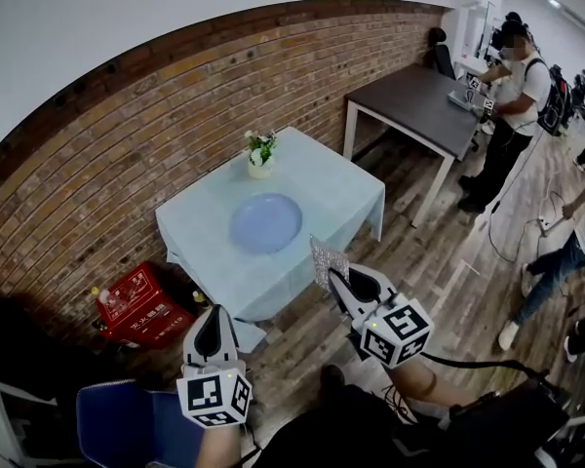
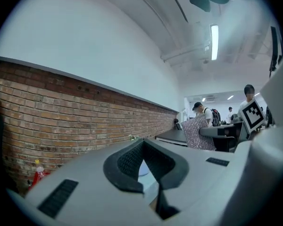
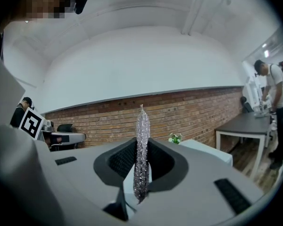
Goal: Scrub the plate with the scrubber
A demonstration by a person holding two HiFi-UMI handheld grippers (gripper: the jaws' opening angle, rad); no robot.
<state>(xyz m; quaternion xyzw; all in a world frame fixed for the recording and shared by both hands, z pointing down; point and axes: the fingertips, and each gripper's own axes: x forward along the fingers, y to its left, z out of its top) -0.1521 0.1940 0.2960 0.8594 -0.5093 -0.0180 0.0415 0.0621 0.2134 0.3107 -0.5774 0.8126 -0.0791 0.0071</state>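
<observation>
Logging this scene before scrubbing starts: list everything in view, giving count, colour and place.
round blue plate: one, blue, centre of the cloth-covered table
square table under a pale blue cloth: one, pale blue, beside the brick wall
small white vase of green sprigs: one, white and green, table's far edge
red box: one, red, floor left of the table
dark rectangular table: one, dark, further right
blue chair seat: one, blue, lower left
bystanders: several, far right
silvery mesh scrubber: one, silver, between the right gripper's fingers
left gripper: fingers shut, empty
right gripper: shut on the scrubber
</observation>
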